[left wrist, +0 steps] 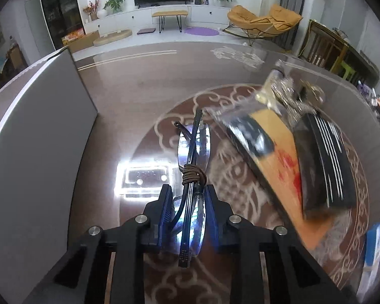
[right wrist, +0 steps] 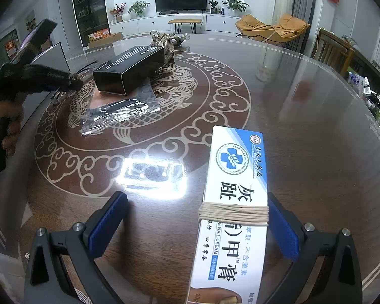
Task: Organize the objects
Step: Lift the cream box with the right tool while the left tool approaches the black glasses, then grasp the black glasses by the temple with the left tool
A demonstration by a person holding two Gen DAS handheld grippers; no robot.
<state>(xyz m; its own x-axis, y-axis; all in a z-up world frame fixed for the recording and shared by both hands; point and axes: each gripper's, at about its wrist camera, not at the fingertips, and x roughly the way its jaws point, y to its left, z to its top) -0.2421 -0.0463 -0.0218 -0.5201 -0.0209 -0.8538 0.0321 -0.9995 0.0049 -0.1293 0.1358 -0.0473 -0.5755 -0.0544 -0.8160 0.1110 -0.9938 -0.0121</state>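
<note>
At the table's [right wrist: 304, 106] left edge, the left tongs [left wrist: 188, 206] were clamped on folded glasses [left wrist: 193, 152] wound with brown cord, held above the glass top beside a white panel [left wrist: 38, 131]. Mid-table a black box [right wrist: 129, 69] lay on a clear packet [right wrist: 119, 114]. To the right, the right tongs [right wrist: 197, 225] stood open around a string-wrapped cream box [right wrist: 234, 202] touching their right pad.
</note>
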